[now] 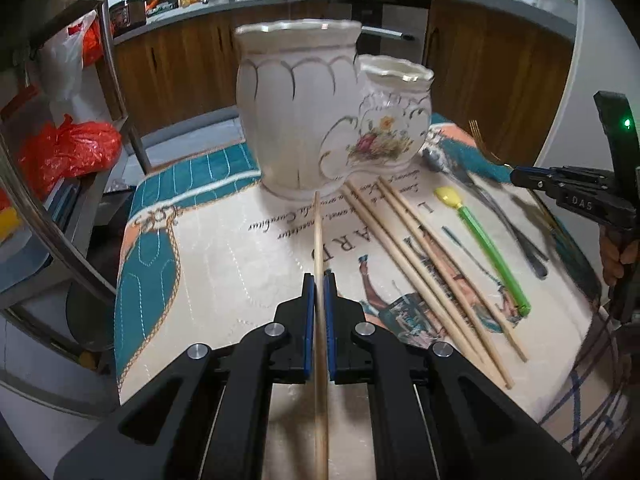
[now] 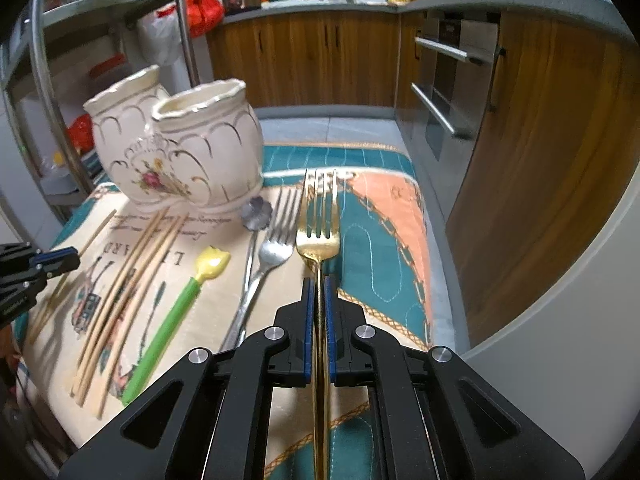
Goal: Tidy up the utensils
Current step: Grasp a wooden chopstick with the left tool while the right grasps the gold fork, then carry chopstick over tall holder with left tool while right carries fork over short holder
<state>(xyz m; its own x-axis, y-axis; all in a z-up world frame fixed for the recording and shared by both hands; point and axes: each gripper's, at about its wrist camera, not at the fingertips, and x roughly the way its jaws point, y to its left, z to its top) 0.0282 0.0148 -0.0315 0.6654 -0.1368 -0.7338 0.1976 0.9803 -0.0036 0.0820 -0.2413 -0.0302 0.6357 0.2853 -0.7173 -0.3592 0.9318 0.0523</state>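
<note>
A white two-pot ceramic holder [image 1: 312, 120] with gold trim and a flower print stands at the back of the mat; it also shows in the right wrist view [image 2: 180, 152]. My left gripper [image 1: 319, 280] is shut on a wooden chopstick [image 1: 318, 232] that points at the holder's base. My right gripper [image 2: 319, 284] is shut on a gold fork [image 2: 319, 216], tines forward, above the mat right of the holder. On the mat lie three chopsticks [image 1: 424, 268], a green-handled yellow spoon [image 1: 484, 244], a silver fork [image 2: 272, 248] and a silver spoon [image 2: 256, 212].
The printed mat [image 1: 224, 264] covers a small table. A metal rack with red bags [image 1: 68, 152] stands at the left. Wooden cabinets and an oven [image 2: 448, 88] lie behind and to the right. The right gripper shows in the left wrist view [image 1: 520, 176].
</note>
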